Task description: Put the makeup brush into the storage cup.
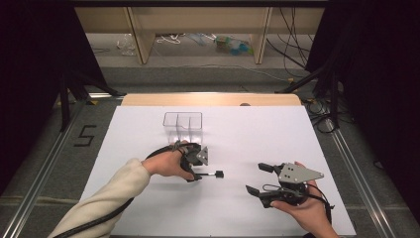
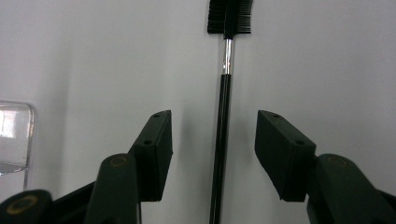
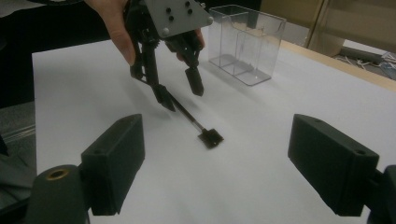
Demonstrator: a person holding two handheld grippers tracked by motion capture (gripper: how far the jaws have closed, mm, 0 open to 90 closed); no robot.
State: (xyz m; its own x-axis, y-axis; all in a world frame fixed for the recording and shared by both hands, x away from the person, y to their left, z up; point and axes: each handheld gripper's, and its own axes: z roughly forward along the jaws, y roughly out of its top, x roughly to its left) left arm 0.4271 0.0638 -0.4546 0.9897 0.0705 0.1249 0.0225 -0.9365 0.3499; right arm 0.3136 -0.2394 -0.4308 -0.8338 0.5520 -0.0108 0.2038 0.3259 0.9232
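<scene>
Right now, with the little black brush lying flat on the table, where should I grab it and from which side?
Grip the brush on its slim black handle, behind the metal neck, coming straight down from above. It lies flat on the white table, so only its two long sides are free. The left gripper already straddles the handle, jaws not yet touching it.

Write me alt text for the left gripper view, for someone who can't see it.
A thin black brush with a silver collar and a flat bristle head lies on a white table, its handle running between the left gripper's two open black jaws without touching either pad. A corner of a clear plastic box shows at the left edge.
</scene>
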